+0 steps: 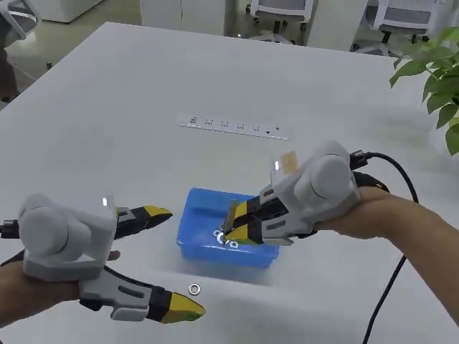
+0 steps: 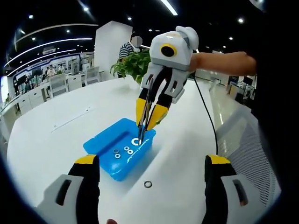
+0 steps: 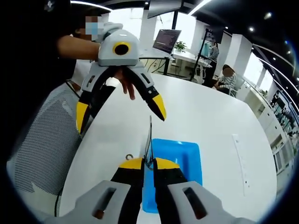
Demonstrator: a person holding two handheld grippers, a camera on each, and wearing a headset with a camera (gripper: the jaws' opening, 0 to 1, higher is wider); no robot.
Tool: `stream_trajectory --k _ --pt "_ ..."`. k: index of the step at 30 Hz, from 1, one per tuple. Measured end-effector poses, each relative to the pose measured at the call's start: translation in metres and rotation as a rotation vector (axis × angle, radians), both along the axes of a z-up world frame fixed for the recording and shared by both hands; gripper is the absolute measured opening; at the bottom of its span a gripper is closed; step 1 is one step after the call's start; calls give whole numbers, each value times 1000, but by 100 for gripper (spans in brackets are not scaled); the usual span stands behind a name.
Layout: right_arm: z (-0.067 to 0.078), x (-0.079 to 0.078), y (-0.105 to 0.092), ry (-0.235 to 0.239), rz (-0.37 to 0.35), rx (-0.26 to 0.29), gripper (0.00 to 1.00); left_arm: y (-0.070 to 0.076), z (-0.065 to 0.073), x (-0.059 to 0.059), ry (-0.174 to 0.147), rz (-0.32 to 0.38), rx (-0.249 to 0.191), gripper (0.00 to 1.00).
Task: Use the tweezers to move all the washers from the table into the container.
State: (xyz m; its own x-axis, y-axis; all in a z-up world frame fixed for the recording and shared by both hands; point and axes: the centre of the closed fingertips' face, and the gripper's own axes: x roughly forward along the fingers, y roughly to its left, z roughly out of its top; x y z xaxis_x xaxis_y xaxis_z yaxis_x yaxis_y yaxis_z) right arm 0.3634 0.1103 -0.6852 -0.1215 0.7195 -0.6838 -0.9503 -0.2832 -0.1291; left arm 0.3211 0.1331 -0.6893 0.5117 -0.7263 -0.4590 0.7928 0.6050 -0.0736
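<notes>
Right tool (image 1: 240,226): jaws narrow, pinched on the tweezers (image 2: 143,125), which stick out past the yellow jaw ends. The tool is tilted down over the blue container (image 2: 100,144). The tweezers' points are inside it, close to the wall that faces the left tool (image 1: 179,261).

In the left gripper view one white washer (image 2: 136,141) sits right at the tweezers' points. Cannot tell whether it is gripped or lying on the container floor. Several smaller washers (image 2: 126,149) lie on that floor just beside it.

Left tool: jaws wide apart, nothing between them. It is held low over the surface (image 1: 107,107) on the person's side of the container and does not touch it.

A loose washer (image 1: 194,289) lies flat on the surface ahead of the left tool's open jaws, between them and the container. It is near the container's wall but outside it, and apart from the tweezers.

Farther out, a power strip (image 1: 233,127) lies flat across the middle of the surface, well apart from the container. A black cable (image 1: 401,179) trails from the right tool over the person's forearm. A green plant (image 1: 437,79) is at the far right edge, and office chairs (image 1: 283,11) stand beyond the surface.
</notes>
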Motion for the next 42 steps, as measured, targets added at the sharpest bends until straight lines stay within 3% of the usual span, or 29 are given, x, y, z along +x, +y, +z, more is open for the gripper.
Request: stream_trajectory --k 13,22,35,42 --pt "-13 20 0 -8 -17 -4 8 4 4 5 9 35 -27 99" --pt "-23 28 3 -1 -22 -3 8 7 8 16 2 55 -35 99" --pt "-40 32 7 19 -29 -7 8 4 12 26 -2 53 -41 99" --pt "-50 34 9 34 -34 -10 8 5 11 33 8 45 -46 92"
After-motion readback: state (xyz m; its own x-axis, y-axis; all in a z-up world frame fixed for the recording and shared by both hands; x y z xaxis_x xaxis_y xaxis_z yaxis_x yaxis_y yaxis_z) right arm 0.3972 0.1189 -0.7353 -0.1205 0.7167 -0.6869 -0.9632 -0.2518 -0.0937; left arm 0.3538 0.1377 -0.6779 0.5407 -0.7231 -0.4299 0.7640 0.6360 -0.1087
